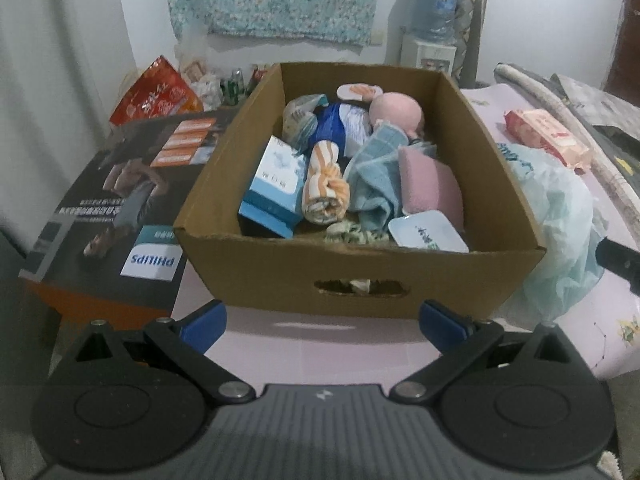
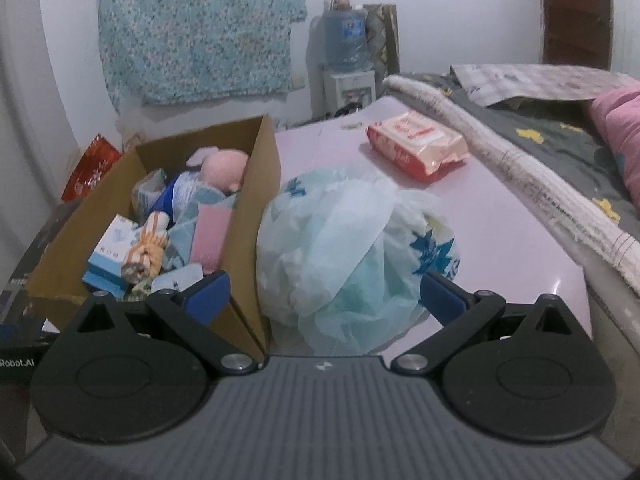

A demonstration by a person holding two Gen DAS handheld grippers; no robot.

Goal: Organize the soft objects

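A cardboard box (image 1: 360,276) (image 2: 256,208) on the pink table holds soft items: an orange striped rolled towel (image 1: 326,184) (image 2: 148,246), a light blue cloth (image 1: 376,176), a pink sponge (image 1: 430,184) (image 2: 212,236), a pink plush toy (image 1: 396,112) (image 2: 224,166) and blue tissue packs (image 1: 272,184). My left gripper (image 1: 322,324) is open, just in front of the box. A crumpled pale plastic bag (image 2: 352,252) (image 1: 560,216) lies right of the box. My right gripper (image 2: 324,300) is open, its fingers on either side of the bag's near end. A red wet-wipes pack (image 2: 416,144) (image 1: 548,136) lies beyond.
A dark Philips carton (image 1: 120,208) sits left of the box, with a red snack bag (image 1: 160,92) behind it. A rolled patterned mat (image 2: 520,184) edges the table on the right, with bedding (image 2: 580,136) beyond. A water dispenser (image 2: 348,60) stands at the wall.
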